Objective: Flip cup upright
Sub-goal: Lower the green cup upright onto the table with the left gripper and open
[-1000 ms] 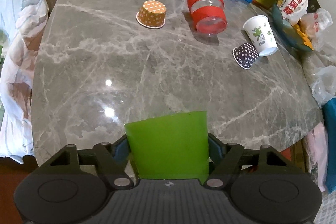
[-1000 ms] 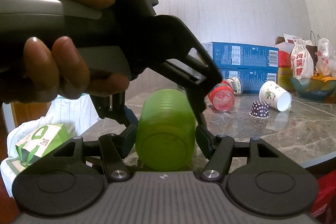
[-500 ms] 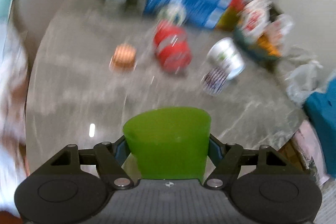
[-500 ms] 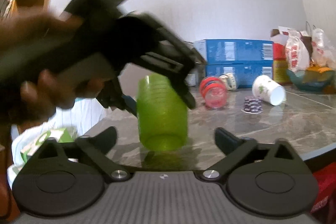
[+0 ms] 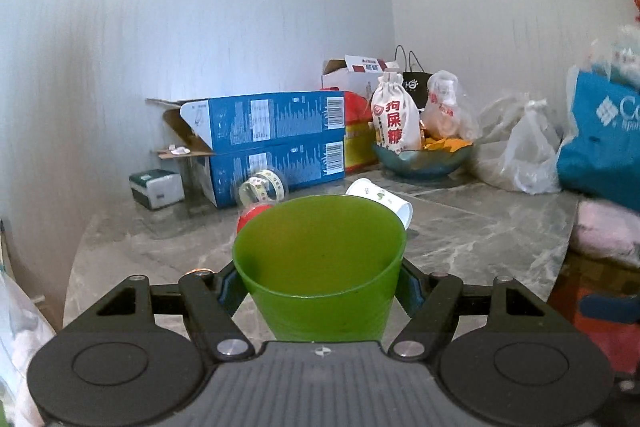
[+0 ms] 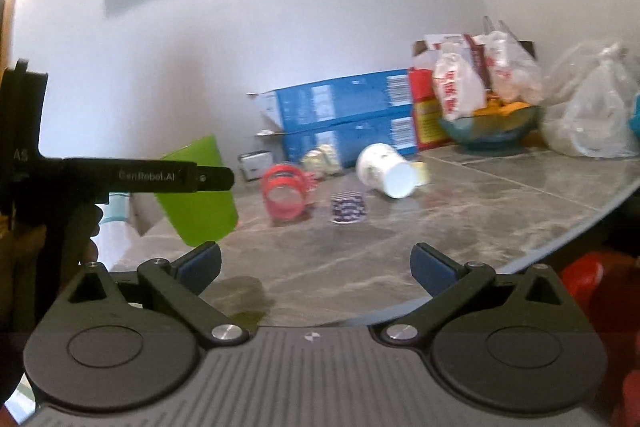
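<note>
My left gripper (image 5: 320, 281) is shut on a green plastic cup (image 5: 320, 263), gripping its sides. The cup's mouth faces up and slightly toward the camera. In the right wrist view the same green cup (image 6: 200, 207) hangs above the table's left end, nearly upright, held by the left gripper's black finger (image 6: 168, 175). My right gripper (image 6: 316, 263) is open and empty, its blue pads wide apart, low over the front of the grey marble table (image 6: 440, 223).
On the table lie a red clear cup on its side (image 6: 284, 195), a dark dotted cup upside down (image 6: 348, 207) and a white paper cup on its side (image 6: 386, 169). Blue boxes (image 5: 276, 143), a bowl (image 5: 420, 157) and bags (image 5: 520, 155) crowd the back.
My left gripper turned the green cup from mouth-down to mouth-up and swung its view up toward the wall. My right gripper let go of the cup, opened and drew back to the right.
</note>
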Motion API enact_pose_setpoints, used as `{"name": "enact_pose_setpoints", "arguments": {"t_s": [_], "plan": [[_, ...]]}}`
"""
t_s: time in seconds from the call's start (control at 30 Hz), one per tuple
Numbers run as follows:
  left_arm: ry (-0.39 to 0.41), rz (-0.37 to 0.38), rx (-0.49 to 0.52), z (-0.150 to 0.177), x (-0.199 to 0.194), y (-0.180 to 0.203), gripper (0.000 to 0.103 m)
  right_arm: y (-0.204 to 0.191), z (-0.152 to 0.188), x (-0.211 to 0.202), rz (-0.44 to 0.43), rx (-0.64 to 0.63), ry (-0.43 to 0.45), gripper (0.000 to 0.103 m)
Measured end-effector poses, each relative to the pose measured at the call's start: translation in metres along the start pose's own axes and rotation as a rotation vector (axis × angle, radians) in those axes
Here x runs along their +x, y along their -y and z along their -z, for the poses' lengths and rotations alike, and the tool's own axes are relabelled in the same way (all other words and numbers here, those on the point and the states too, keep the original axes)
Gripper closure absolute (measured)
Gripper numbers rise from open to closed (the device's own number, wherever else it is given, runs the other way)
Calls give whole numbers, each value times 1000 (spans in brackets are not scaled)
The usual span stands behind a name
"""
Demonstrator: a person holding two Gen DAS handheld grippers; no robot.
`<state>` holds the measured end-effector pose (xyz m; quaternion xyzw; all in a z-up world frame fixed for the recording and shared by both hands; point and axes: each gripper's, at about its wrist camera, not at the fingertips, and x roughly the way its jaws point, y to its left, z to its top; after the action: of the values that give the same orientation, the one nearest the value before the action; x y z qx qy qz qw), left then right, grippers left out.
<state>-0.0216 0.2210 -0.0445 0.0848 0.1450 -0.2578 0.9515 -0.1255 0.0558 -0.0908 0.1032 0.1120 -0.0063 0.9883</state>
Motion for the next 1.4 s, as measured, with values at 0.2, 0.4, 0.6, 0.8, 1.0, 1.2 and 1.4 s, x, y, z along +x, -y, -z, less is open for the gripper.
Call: {"name": "enact_pose_setpoints", "arguments": {"t_s": [0.2,0.4,0.6,0.8,1.0,1.2,1.4], "plan": [[-39,-24,-22,0,15,0,28,4,-2,1,22,4,-18,1],[-76,-48,-49,7,26,-7,28,3,-4,8,9,5,-33,1],[-99,-51,-55,14,34,-11,28,3,-3,13,-8,15,-52,1],[-137,-52,-35,20,44,-11,28,4,-1,13,-9,27,-57,1],[-139,-59,4,21,42,-6,27,4,-1,14,-7,31,-61,1],[-160,-39,-7,22,44,-10,8,4,-1,13,-11,29,-60,1],[-192,-21,1,26,47,-9,6,5,-1,14,-10,34,-57,1]]}}
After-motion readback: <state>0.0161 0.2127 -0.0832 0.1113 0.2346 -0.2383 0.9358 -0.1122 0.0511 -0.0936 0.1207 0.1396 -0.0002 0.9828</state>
